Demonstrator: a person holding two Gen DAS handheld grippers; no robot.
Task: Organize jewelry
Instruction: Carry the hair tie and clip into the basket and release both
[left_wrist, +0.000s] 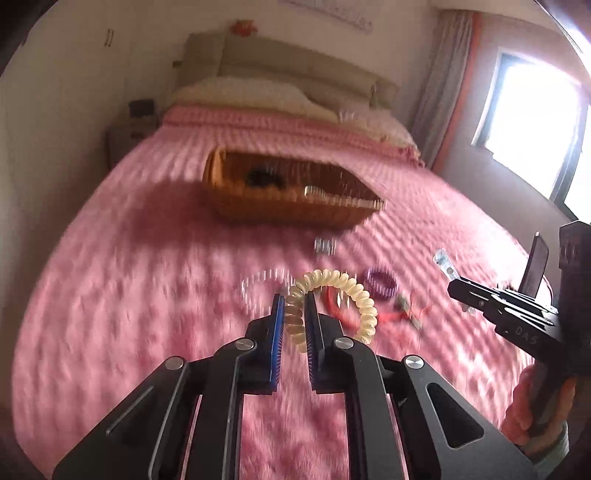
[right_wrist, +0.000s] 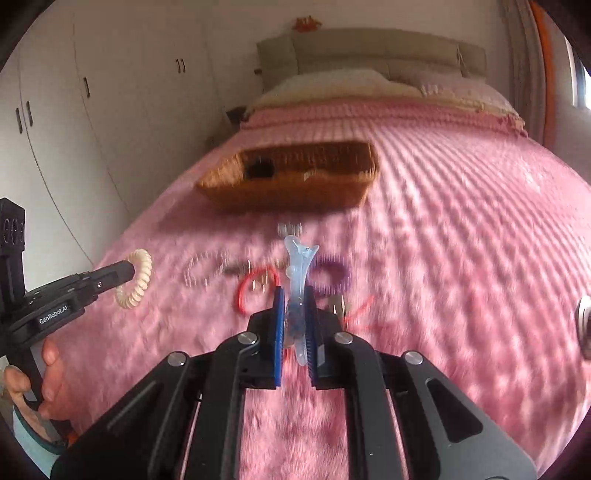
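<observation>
My left gripper (left_wrist: 294, 301) is shut on a cream spiral hair tie (left_wrist: 332, 288) and holds it above the pink bedspread; it also shows in the right wrist view (right_wrist: 135, 278). My right gripper (right_wrist: 295, 295) is shut on a pale blue hair clip (right_wrist: 299, 269), seen too in the left wrist view (left_wrist: 445, 264). A brown wicker basket (left_wrist: 258, 206) sits further up the bed (right_wrist: 288, 192) with a dark item inside. On the spread lie a red hair band (right_wrist: 258, 286), a purple scrunchie (right_wrist: 330, 277), a clear bead bracelet (right_wrist: 203, 269) and a small silver piece (left_wrist: 325, 245).
The pink bedspread (right_wrist: 461, 258) covers the whole bed, with pillows and a headboard at the far end. White wardrobes (right_wrist: 92, 129) stand on the left. A window (left_wrist: 535, 122) is on the right. A nightstand (left_wrist: 129, 136) sits by the bed.
</observation>
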